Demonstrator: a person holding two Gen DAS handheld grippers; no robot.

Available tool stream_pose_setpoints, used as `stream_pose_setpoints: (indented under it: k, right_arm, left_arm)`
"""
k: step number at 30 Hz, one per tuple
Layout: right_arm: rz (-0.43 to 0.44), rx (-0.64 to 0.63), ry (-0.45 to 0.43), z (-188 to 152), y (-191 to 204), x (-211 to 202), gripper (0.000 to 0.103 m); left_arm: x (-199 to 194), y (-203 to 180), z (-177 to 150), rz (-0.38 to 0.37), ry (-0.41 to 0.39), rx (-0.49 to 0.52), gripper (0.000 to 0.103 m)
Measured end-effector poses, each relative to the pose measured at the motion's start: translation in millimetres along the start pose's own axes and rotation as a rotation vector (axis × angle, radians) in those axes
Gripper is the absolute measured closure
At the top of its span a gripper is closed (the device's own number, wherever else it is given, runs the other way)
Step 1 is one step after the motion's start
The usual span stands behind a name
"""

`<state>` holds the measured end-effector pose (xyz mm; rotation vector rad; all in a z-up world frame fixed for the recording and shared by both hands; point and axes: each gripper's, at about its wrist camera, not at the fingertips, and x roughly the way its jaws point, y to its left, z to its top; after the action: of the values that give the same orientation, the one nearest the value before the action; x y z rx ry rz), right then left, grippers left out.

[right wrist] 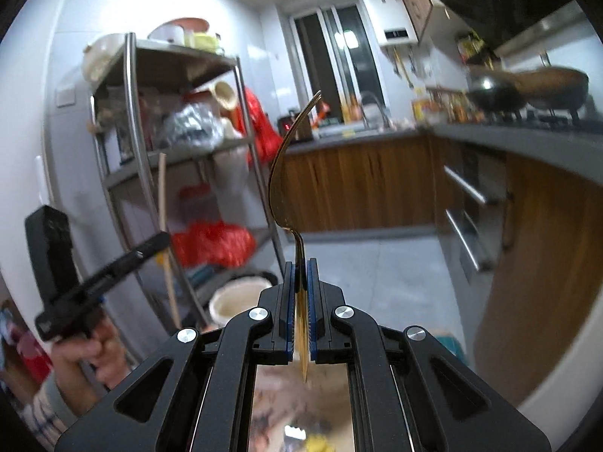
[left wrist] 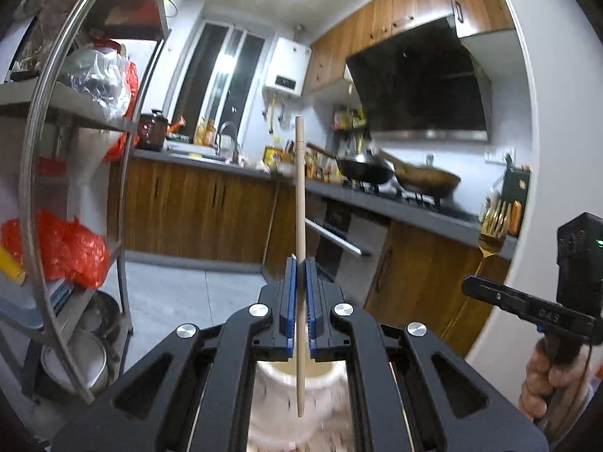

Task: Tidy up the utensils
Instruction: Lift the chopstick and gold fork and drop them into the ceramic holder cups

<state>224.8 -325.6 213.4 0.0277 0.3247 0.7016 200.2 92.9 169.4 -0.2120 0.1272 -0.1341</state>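
Observation:
My left gripper point(left wrist: 300, 263) is shut on a wooden chopstick point(left wrist: 299, 188) that stands upright, its lower end over a white ceramic holder point(left wrist: 286, 388) below the gripper. My right gripper point(right wrist: 300, 263) is shut on a gold fork point(right wrist: 280, 173) held upright, tines up and curved. The fork point(left wrist: 492, 233) and right gripper point(left wrist: 527, 307) show at the right of the left wrist view. The left gripper point(right wrist: 124, 260) and the chopstick point(right wrist: 164, 203) show at the left of the right wrist view. A white holder point(right wrist: 237, 297) sits low beside the right gripper.
A metal shelf rack point(right wrist: 181, 150) with red bags point(right wrist: 213, 243), pots and bowls stands at the left. Wooden counter cabinets point(left wrist: 196, 207) run along the back and right, with a sink point(left wrist: 226, 143) and woks point(left wrist: 426, 177) on the stove. Grey tiled floor point(left wrist: 181, 301) lies between.

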Motion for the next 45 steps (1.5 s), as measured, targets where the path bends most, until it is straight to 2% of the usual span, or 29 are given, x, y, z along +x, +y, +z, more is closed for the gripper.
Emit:
stream_pose_setpoints:
  k: [3, 6, 10, 14, 18, 24, 32, 38, 45]
  right_arm:
    - [0.007, -0.024, -0.016, 2.0, 3.2, 17.2, 0.096]
    - [0.012, -0.031, 0.018, -3.3, 1.7, 39.2, 0.096]
    - [0.002, -0.071, 0.080, -15.0, 8.1, 56.8, 0.096]
    - [0.004, -0.062, 0.145, -26.1, 5.0, 65.6, 0.096]
    - [0.014, -0.046, 0.193, -34.3, 3.9, 73.6, 0.096]
    - [0.011, -0.049, 0.255, -43.4, 7.3, 90.2, 0.096]
    - [0.013, -0.017, 0.295, -44.8, -2.0, 108.8, 0.096]
    - [0.021, 0.008, 0.293, -45.8, -5.8, 120.3, 0.096]
    - [0.017, 0.077, 0.286, -50.6, -20.3, 132.3, 0.096]
  left_arm:
    - [18.0, -1.7, 0.9, 0.010, -0.036, 0.010, 0.099]
    - [39.0, -1.5, -6.3, 0.003, -0.022, 0.001, 0.099]
    - [64.9, -4.3, -29.6, 0.003, 0.071, 0.002, 0.099]
    - [71.9, -10.9, -46.1, 0.005, 0.162, 0.023, 0.099]
    - [73.2, -17.8, -54.6, 0.032, 0.219, 0.056, 0.099]
    - [80.9, -17.6, -59.7, 0.069, 0.267, 0.046, 0.099]
    - [81.1, -16.0, -60.5, 0.126, 0.274, 0.062, 0.098]
    - [81.4, -15.1, -61.4, 0.160, 0.272, 0.070, 0.098]
    - [81.9, -16.5, -61.6, 0.165, 0.265, 0.086, 0.097]
